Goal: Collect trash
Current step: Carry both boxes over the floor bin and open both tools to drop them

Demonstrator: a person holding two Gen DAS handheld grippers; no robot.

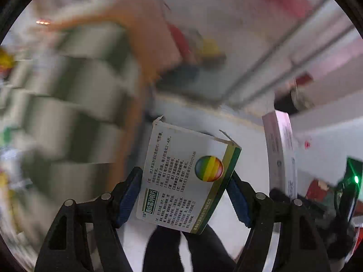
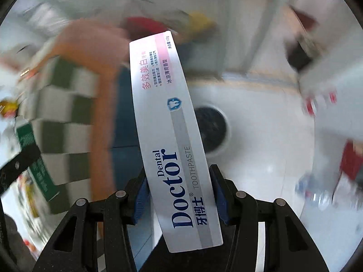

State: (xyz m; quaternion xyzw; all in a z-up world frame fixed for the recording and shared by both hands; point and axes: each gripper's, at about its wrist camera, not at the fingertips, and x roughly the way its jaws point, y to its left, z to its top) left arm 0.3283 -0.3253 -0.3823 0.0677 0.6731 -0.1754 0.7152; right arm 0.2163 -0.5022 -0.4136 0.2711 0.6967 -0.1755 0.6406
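Note:
My left gripper (image 1: pixel 185 195) is shut on a small white medicine box (image 1: pixel 181 176) with a green edge and a rainbow ball logo; its top flap is torn open. My right gripper (image 2: pixel 180 195) is shut on a long white Dental Doctor toothpaste box (image 2: pixel 168 127) that points away from the camera. That toothpaste box also shows at the right in the left wrist view (image 1: pixel 281 154). The medicine box shows at the left edge of the right wrist view (image 2: pixel 36 163). Both boxes are held in the air. The background is motion-blurred.
A green-and-white checkered cloth with an orange border (image 1: pixel 74 104) (image 2: pixel 65 117) lies to the left. A round dark bin (image 2: pixel 211 129) stands on the white floor below. Red, yellow and blue objects (image 1: pixel 199 47) lie further off. A plastic bottle (image 2: pixel 317 195) is at the right.

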